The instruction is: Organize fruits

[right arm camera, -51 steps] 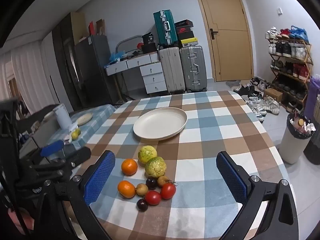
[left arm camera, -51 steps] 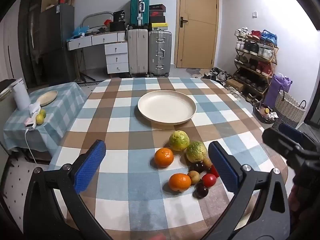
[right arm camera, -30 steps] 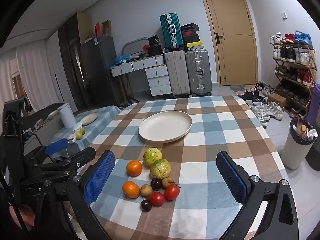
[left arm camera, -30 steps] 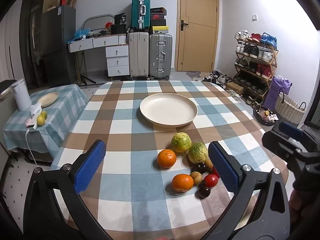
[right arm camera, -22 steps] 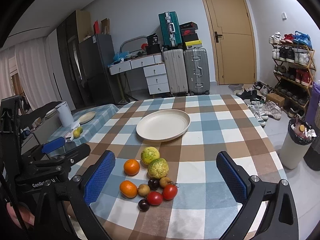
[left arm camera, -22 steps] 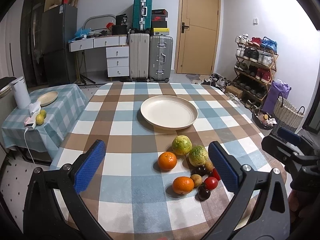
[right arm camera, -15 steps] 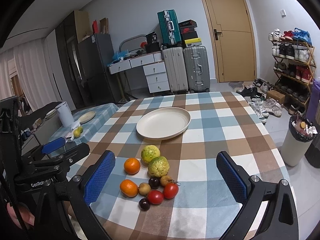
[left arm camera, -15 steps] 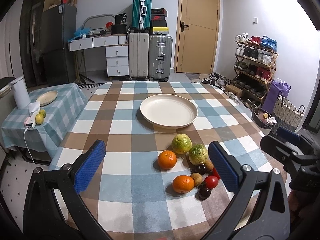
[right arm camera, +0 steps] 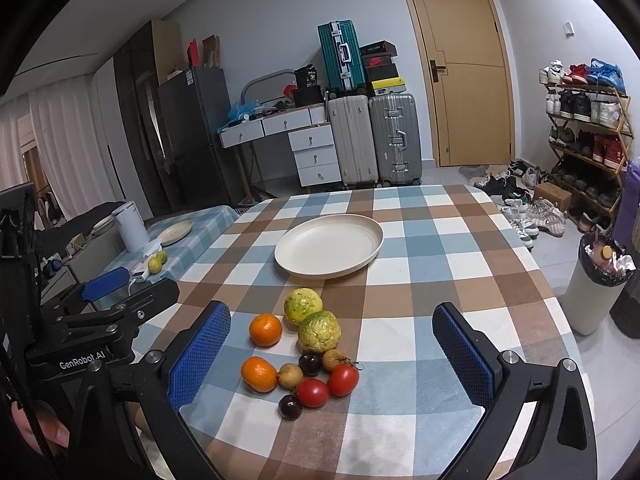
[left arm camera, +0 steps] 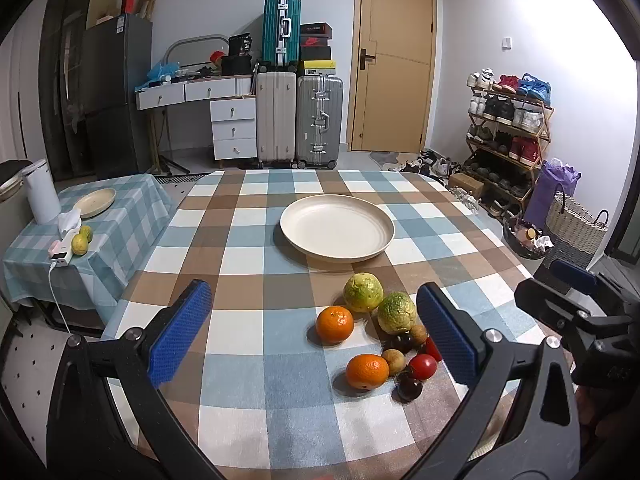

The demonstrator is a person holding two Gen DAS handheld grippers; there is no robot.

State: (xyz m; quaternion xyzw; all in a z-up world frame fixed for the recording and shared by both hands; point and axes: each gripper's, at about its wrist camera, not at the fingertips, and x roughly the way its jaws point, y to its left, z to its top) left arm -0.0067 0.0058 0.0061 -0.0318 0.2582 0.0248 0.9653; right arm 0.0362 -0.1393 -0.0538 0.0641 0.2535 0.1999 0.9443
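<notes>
A cluster of fruit lies on the checked tablecloth: two oranges, two green-yellow fruits, red tomatoes, dark plums and small brown fruits. An empty cream plate sits behind them, also in the right wrist view. My left gripper is open and empty above the table's near side, left of the fruit. My right gripper is open and empty, with the fruit between its fingers in view.
A low side table at the left holds a small plate, a white kettle and two lemons. Suitcases, a drawer desk and a door stand behind. A shoe rack, baskets and a bin stand right of the table.
Both grippers have drifted slightly; the view shifts a little. The fruit and plate have not moved. Both grippers stay open.
</notes>
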